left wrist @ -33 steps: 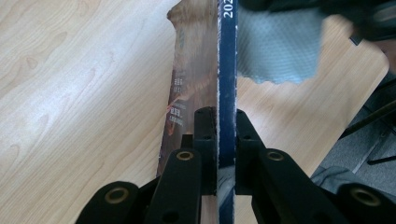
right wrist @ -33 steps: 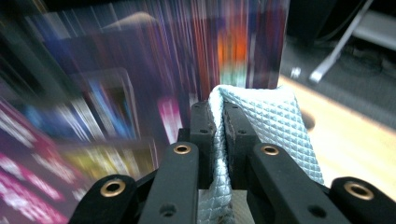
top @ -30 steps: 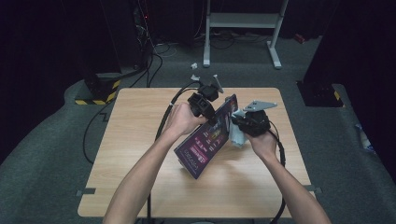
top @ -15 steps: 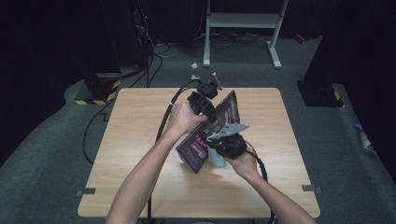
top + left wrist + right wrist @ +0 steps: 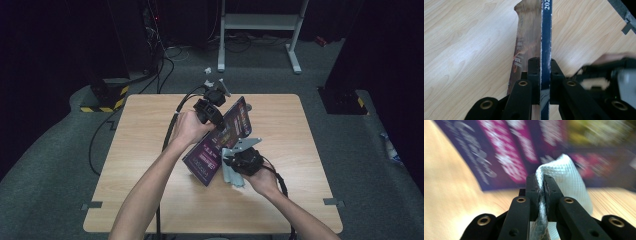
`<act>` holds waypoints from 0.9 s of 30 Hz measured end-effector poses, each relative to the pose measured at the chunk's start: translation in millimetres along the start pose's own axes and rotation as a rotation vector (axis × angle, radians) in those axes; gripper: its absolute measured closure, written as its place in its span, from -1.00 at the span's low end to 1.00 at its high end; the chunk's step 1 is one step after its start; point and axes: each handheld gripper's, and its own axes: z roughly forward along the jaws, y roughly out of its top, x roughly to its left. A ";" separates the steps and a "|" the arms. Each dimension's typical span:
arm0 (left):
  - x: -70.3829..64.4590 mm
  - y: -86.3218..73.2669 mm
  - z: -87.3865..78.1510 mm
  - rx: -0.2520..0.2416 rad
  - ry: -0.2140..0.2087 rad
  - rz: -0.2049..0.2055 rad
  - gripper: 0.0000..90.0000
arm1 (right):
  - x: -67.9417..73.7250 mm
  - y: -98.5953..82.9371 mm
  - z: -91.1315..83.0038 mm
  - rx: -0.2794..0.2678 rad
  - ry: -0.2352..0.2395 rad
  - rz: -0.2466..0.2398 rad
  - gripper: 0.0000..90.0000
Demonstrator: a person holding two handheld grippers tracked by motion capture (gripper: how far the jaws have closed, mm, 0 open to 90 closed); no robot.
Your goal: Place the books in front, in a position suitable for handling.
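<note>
The left gripper (image 5: 545, 72) is clamped on the edge of a book (image 5: 220, 140), propping it tilted above the table (image 5: 150, 150), probably so its cover faces the cloth. The right gripper (image 5: 541, 187) pinches a white cloth (image 5: 569, 180) tight, just beside the cover, seemingly to wipe it. One book, one cloth, two grippers.

In the right gripper view the booklet (image 5: 529, 150) is strongly blurred, so its pink print cannot be read, and its top is cut by the picture's edge. The white cloth (image 5: 566, 180) continues down out of sight between the jaws. In the left gripper view the right gripper (image 5: 609, 75) is blurred, and the booklet's spine text is cut off after "202".
</note>
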 end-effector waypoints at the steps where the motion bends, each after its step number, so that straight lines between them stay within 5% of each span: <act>1: 0.0 0.0 0.0 0.000 0.000 0.000 0.85 | -5.2 -2.0 -2.0 0.019 -0.018 0.010 0.86; 9: -0.5 -8.1 -0.7 0.013 0.009 0.026 0.85 | -30.5 -17.7 -18.4 0.113 -0.086 0.064 0.85; 27: 0.1 -18.2 -2.4 0.031 0.017 0.069 0.85 | -46.9 -37.0 -32.6 0.152 -0.044 0.065 0.72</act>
